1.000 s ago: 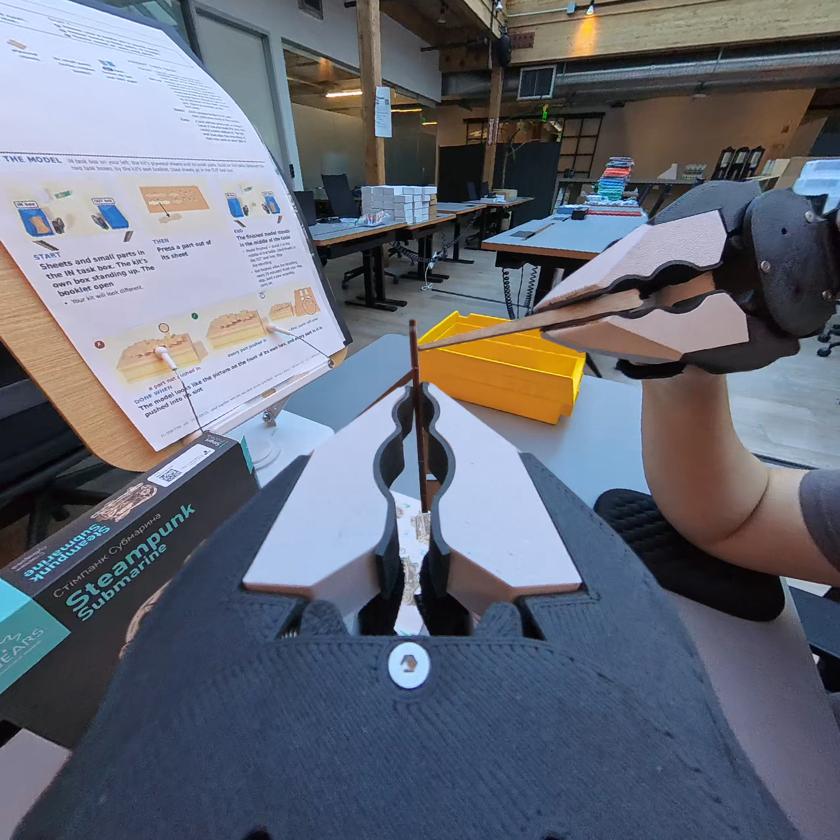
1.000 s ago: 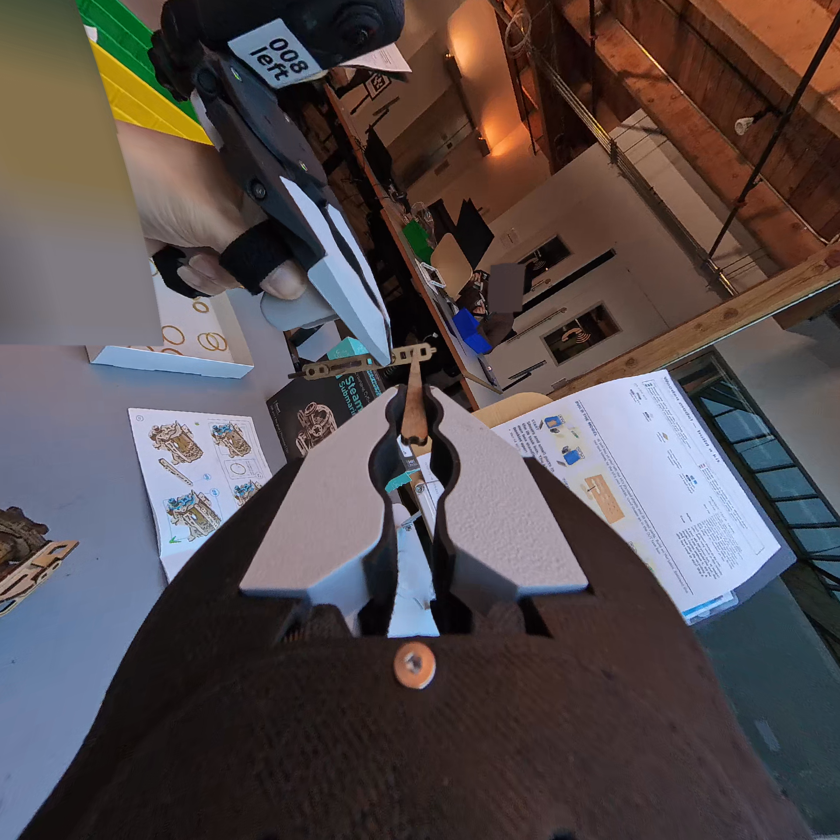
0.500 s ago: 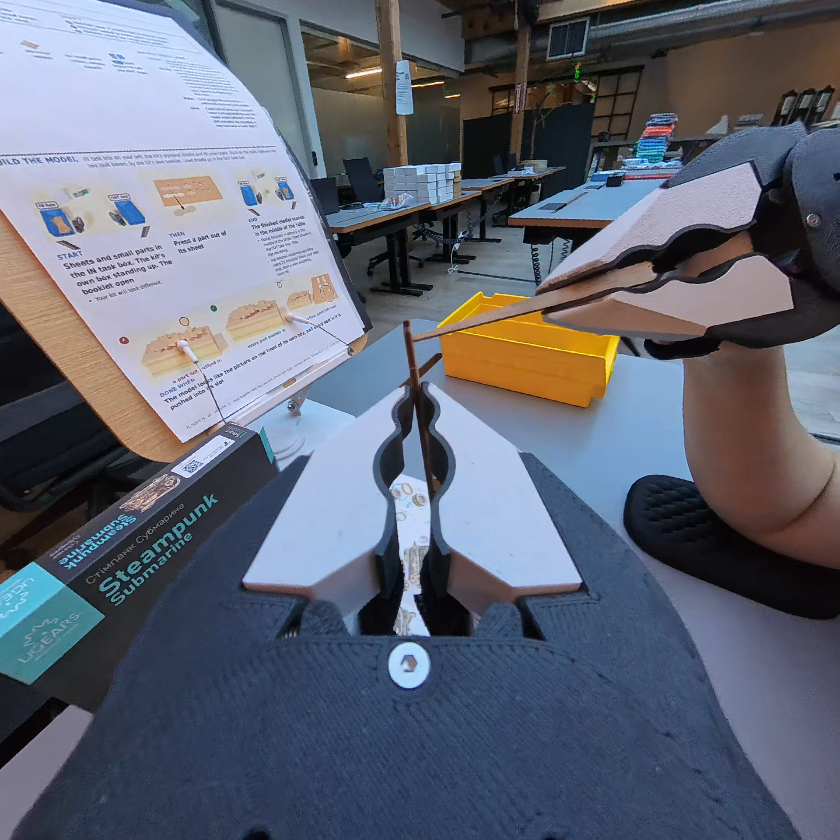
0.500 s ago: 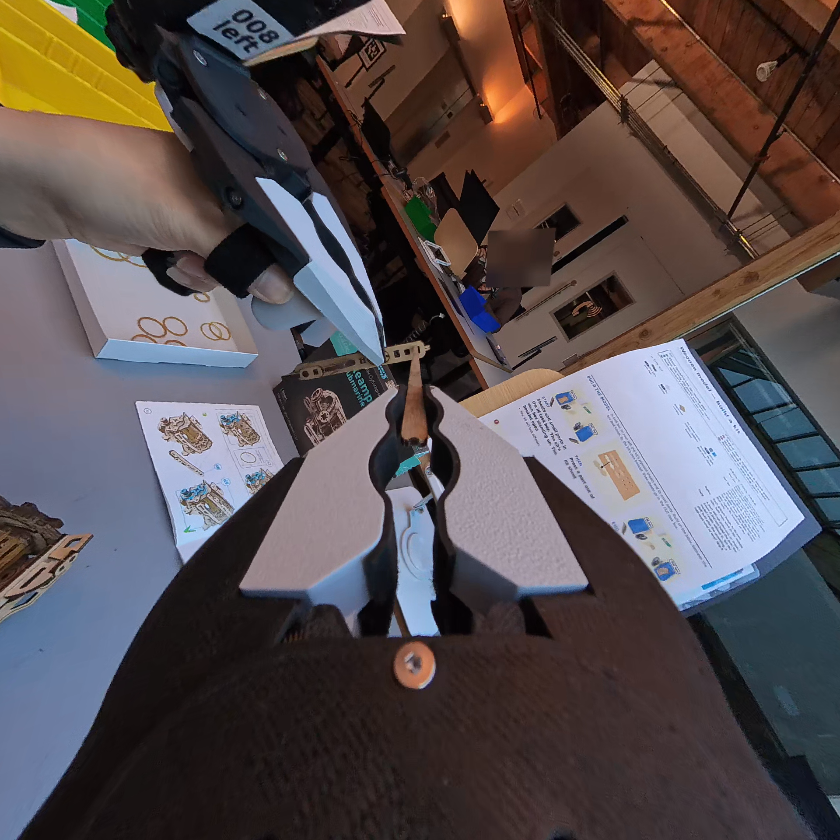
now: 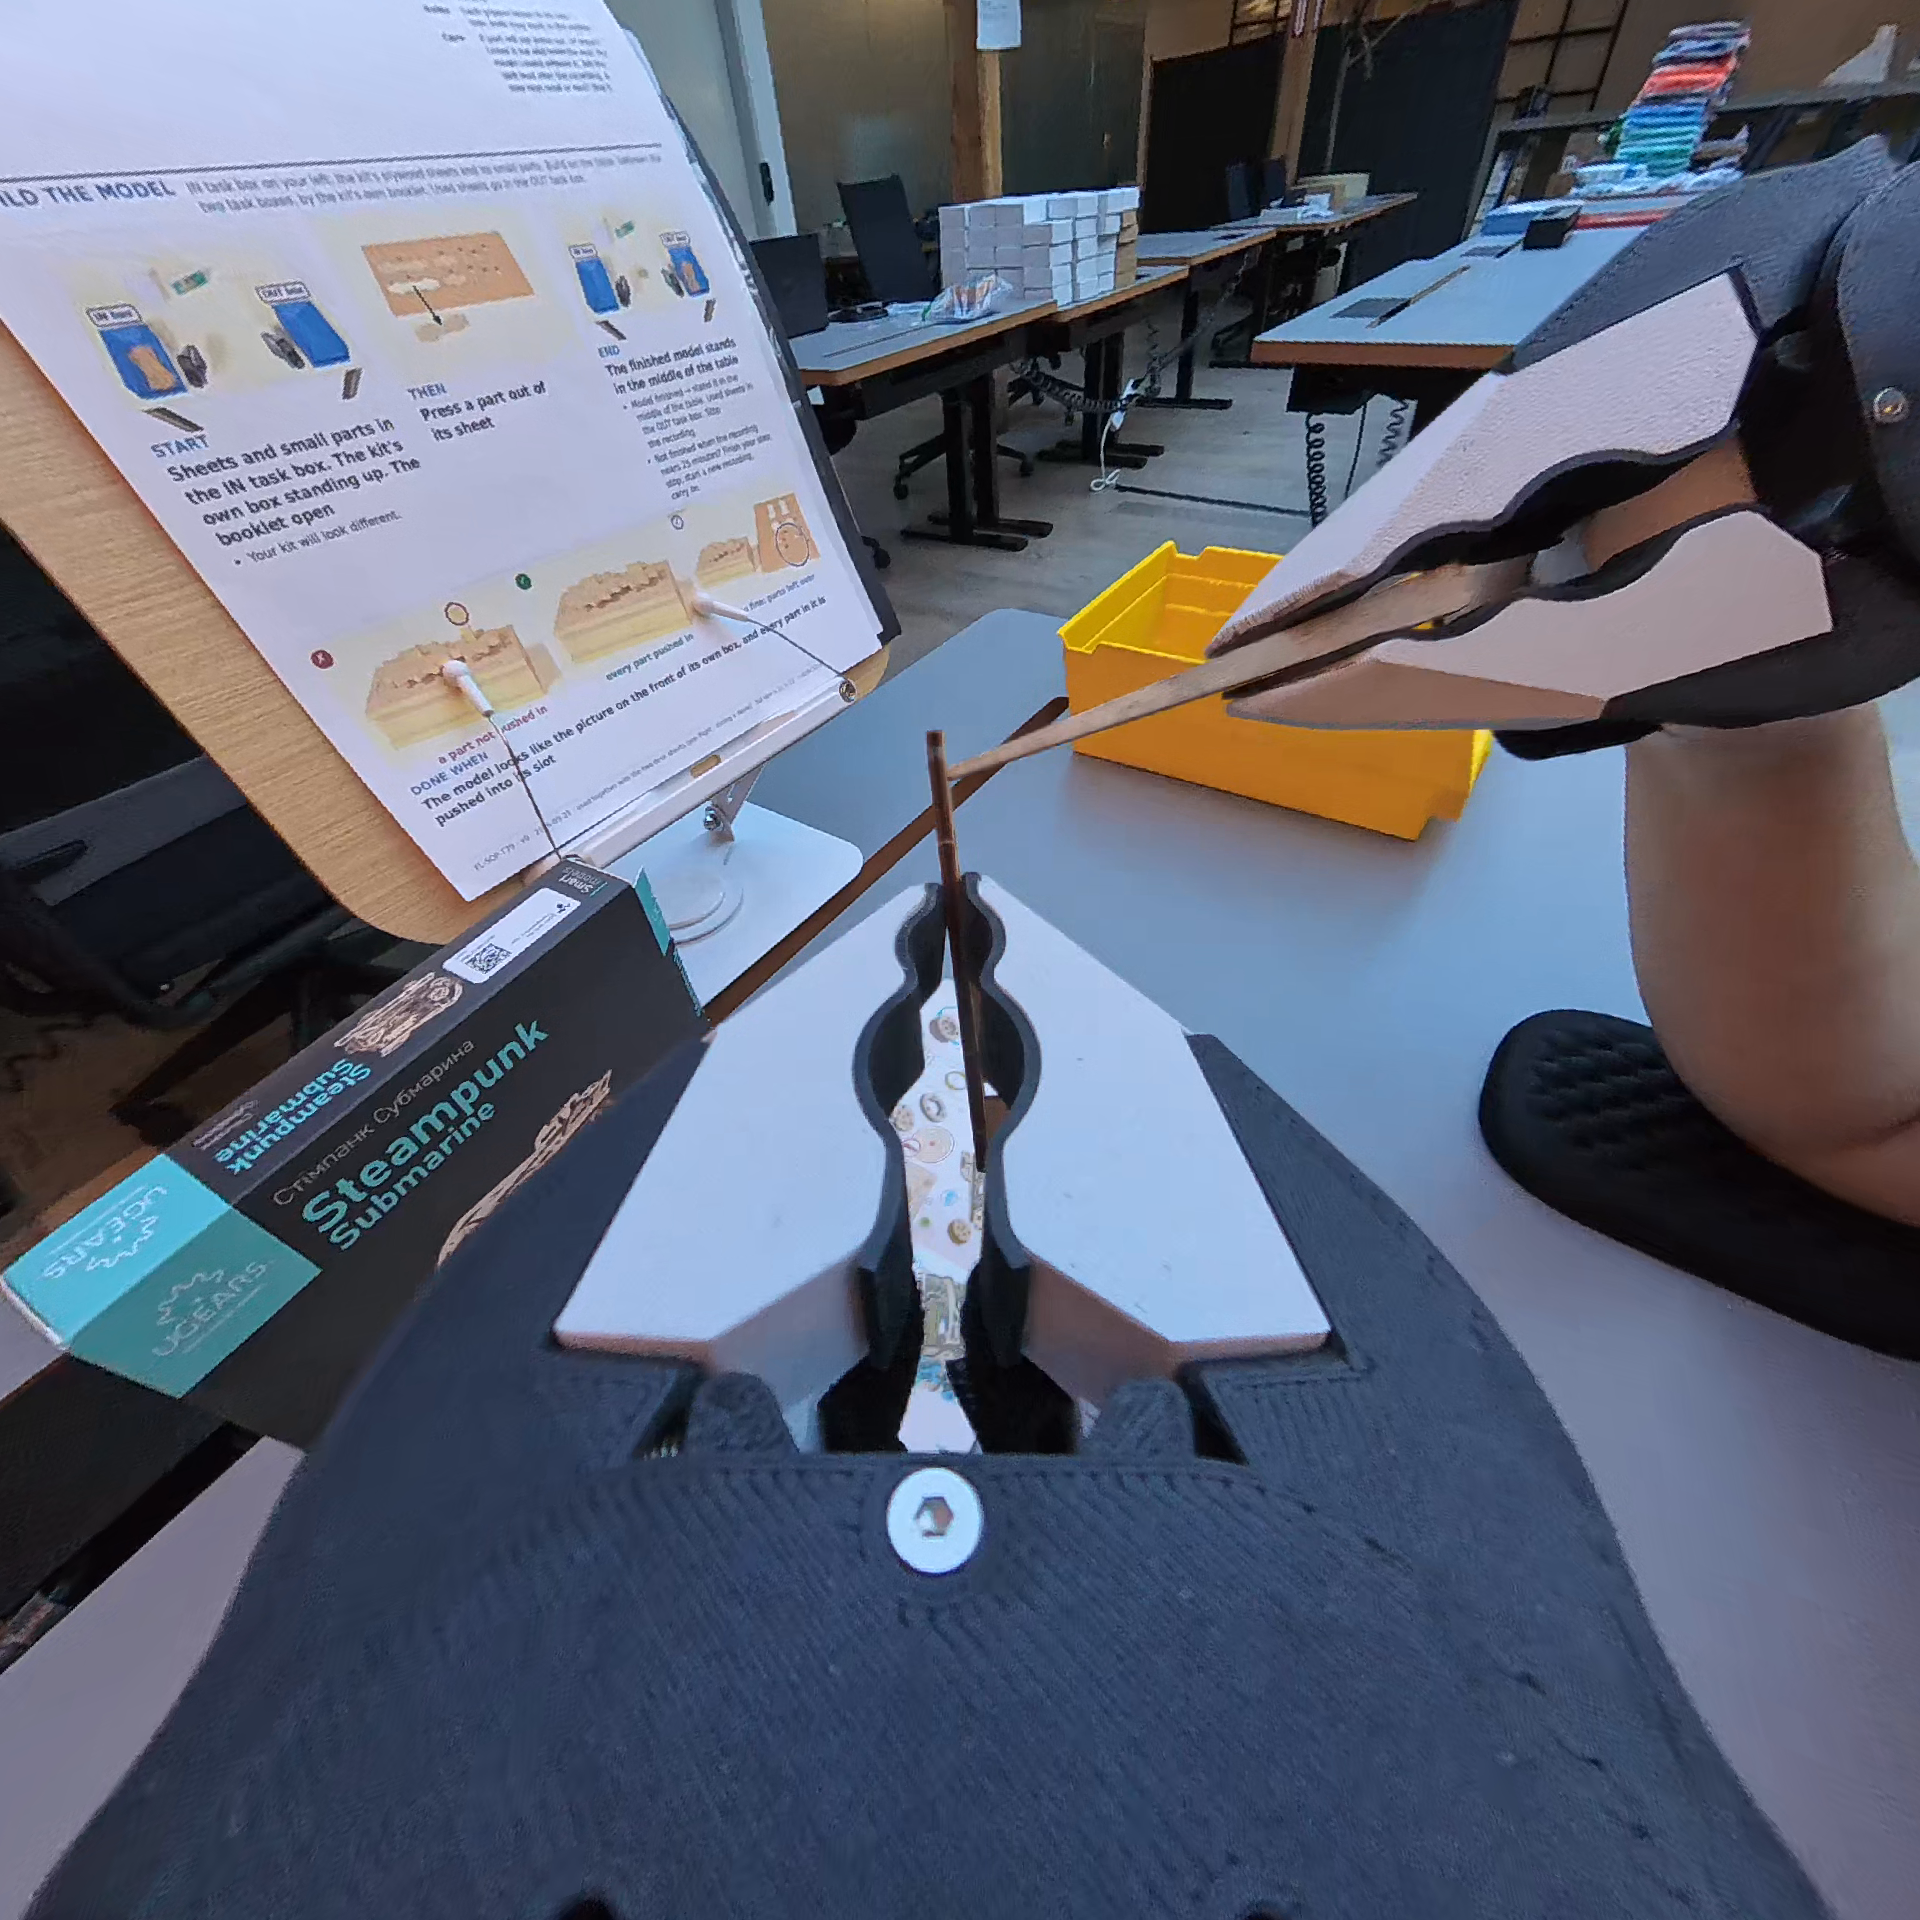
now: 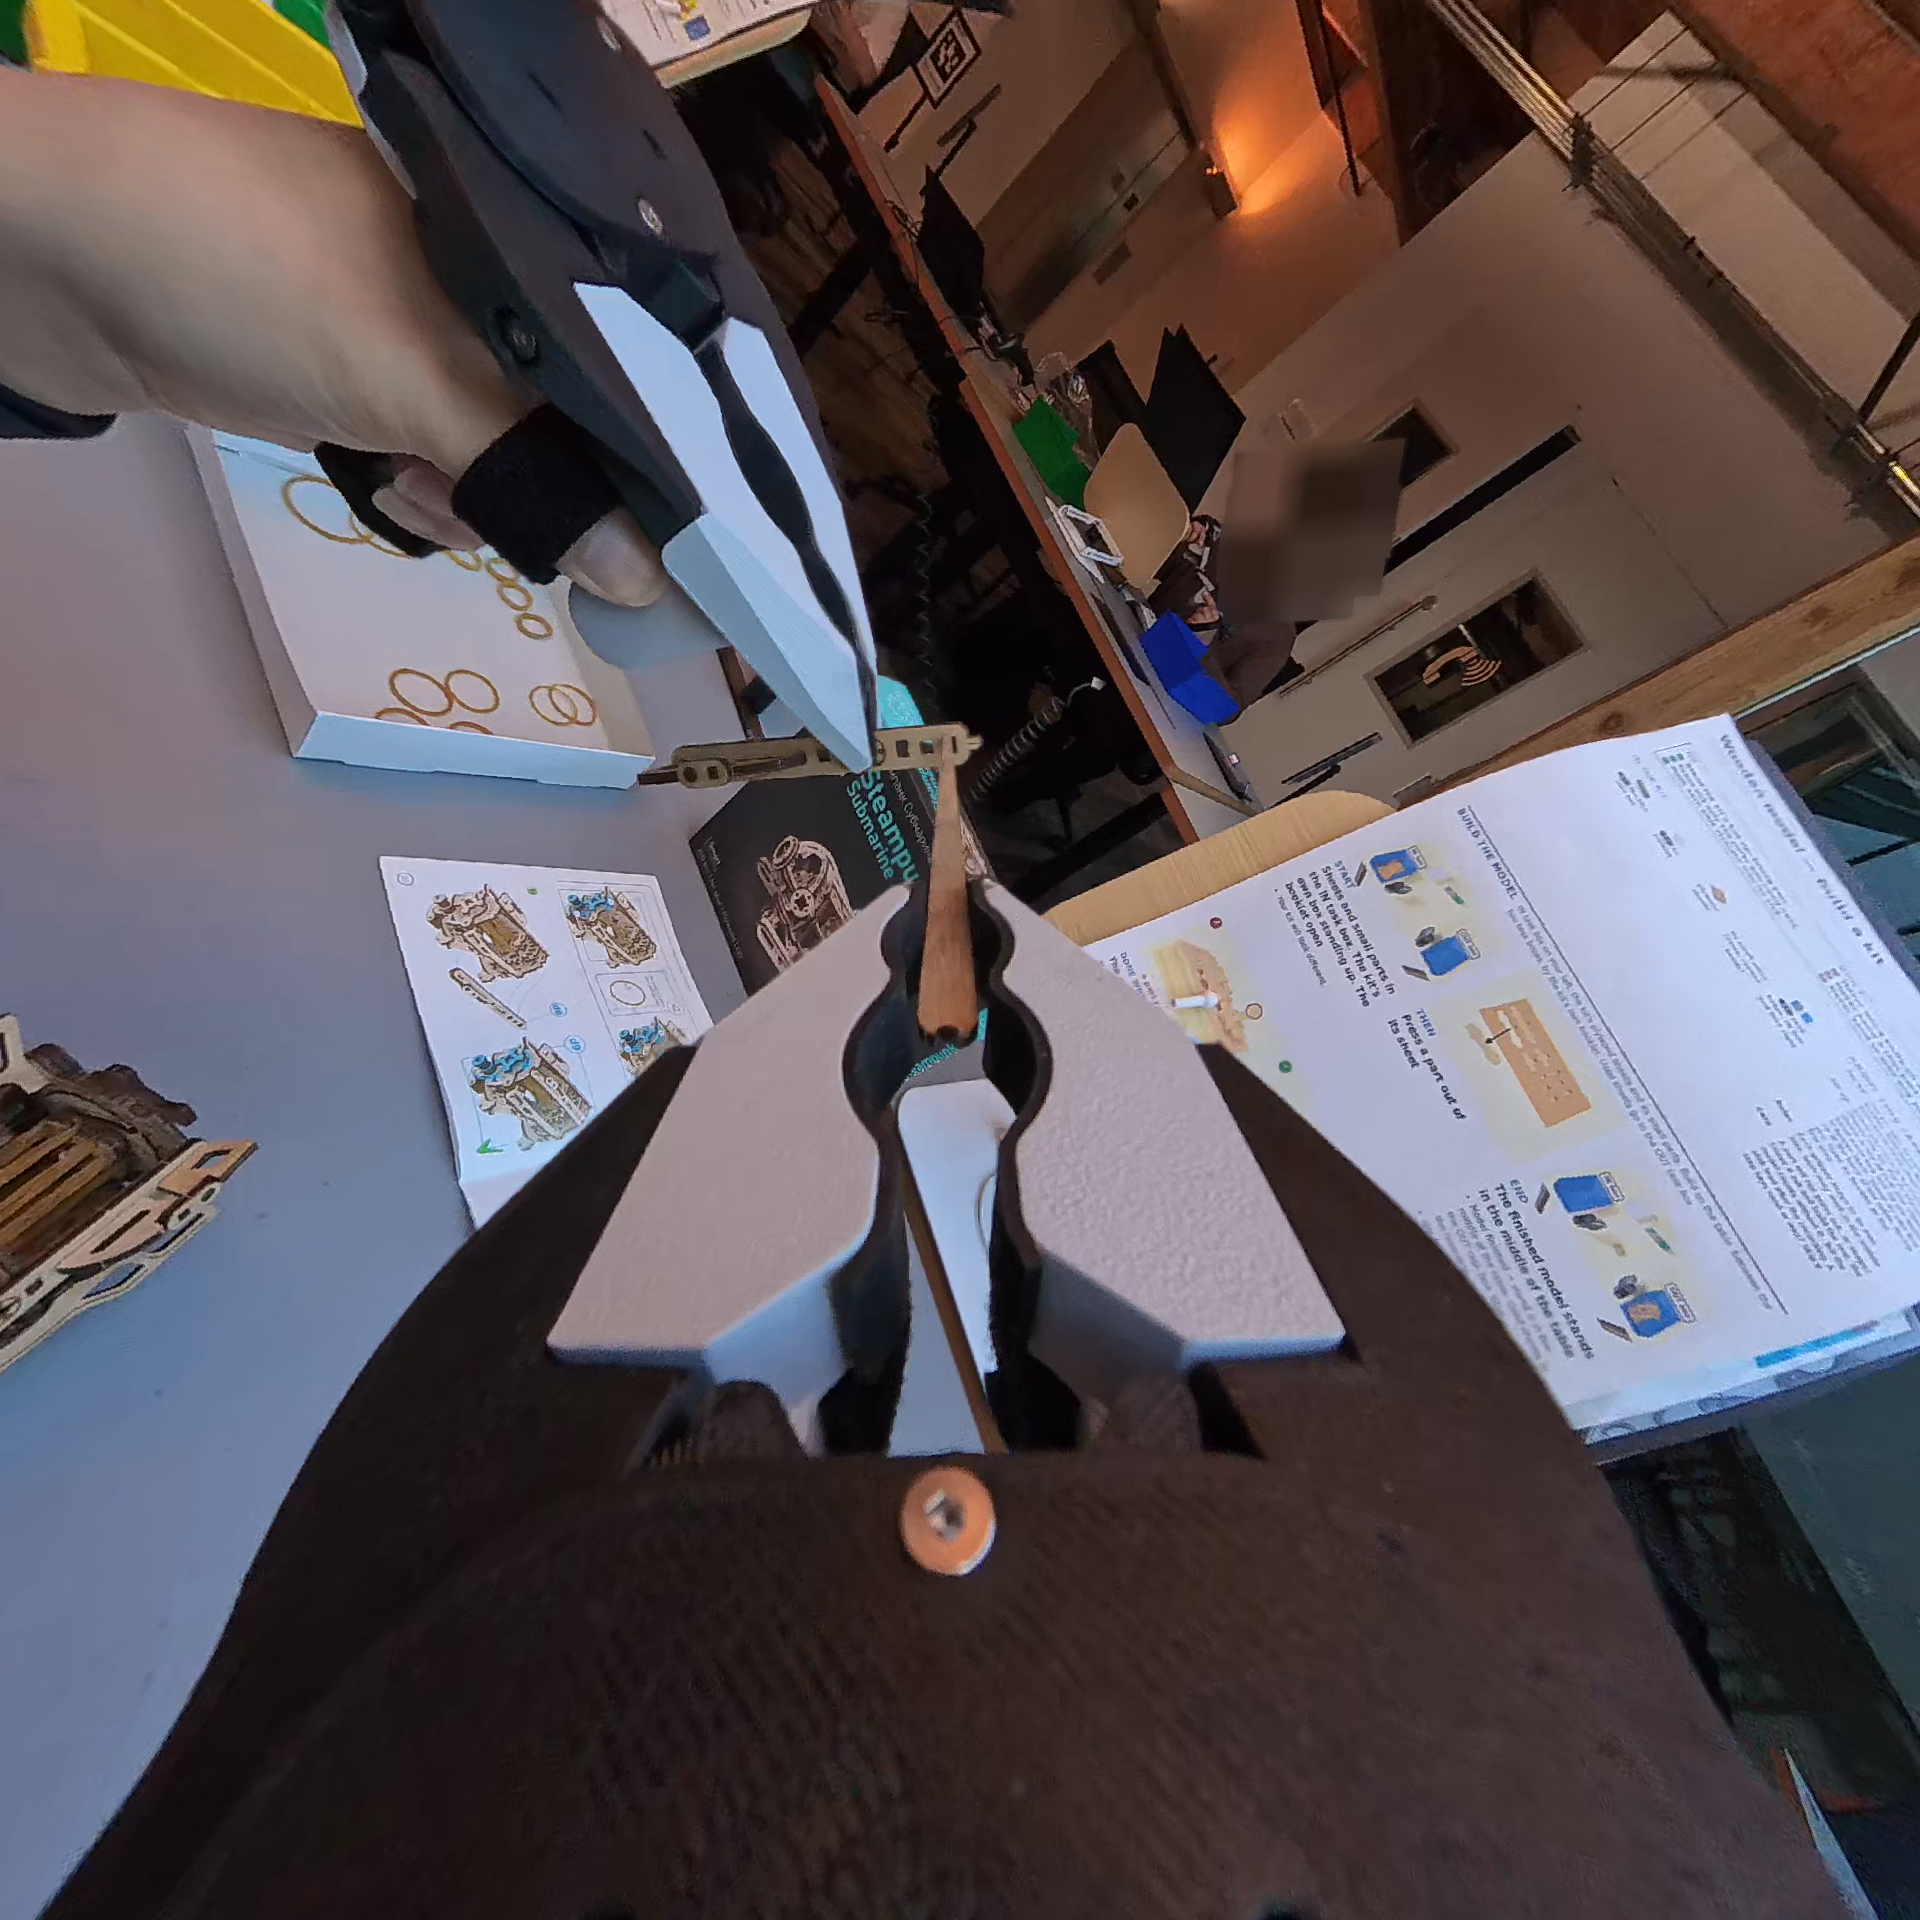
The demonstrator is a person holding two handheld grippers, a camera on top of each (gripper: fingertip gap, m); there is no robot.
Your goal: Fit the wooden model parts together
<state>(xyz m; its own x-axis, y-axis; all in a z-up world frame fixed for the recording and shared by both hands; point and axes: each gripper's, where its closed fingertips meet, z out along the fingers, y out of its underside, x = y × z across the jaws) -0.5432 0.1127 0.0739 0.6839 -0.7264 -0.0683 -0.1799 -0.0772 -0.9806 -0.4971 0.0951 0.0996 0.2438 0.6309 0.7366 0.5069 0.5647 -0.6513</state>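
My left gripper [image 5: 948, 894] is shut on a thin slotted wooden strip [image 5: 943, 821], which stands edge-on above the fingertips. My right gripper [image 6: 948, 896] is shut on a tapered wooden stick [image 6: 943, 966]. The stick's narrow tip meets the far end of the strip [image 6: 920, 746], just past the left gripper [image 6: 858, 744]. In the left wrist view the right gripper [image 5: 1231, 675] comes in from the upper right, and its stick [image 5: 1101, 712] touches the strip near its top. Both parts are held above the grey table [image 5: 1299, 935].
A yellow bin [image 5: 1268, 717], the dark kit box [image 5: 343, 1174] and an instruction sheet on a stand [image 5: 416, 416] are at the table's far side. A booklet [image 6: 530, 997], a white tray with rings [image 6: 416, 644], a part-built wooden model [image 6: 83, 1195] and a black arm pad [image 5: 1621, 1143] lie nearby. The part-built wooden model [image 6: 83, 1195] is about equally far from each gripper, around 25 centimetres.
Both grippers have shifted slightly and drawn a little closer together. The stick's tip stays at the strip's end. Both grips are unchanged.
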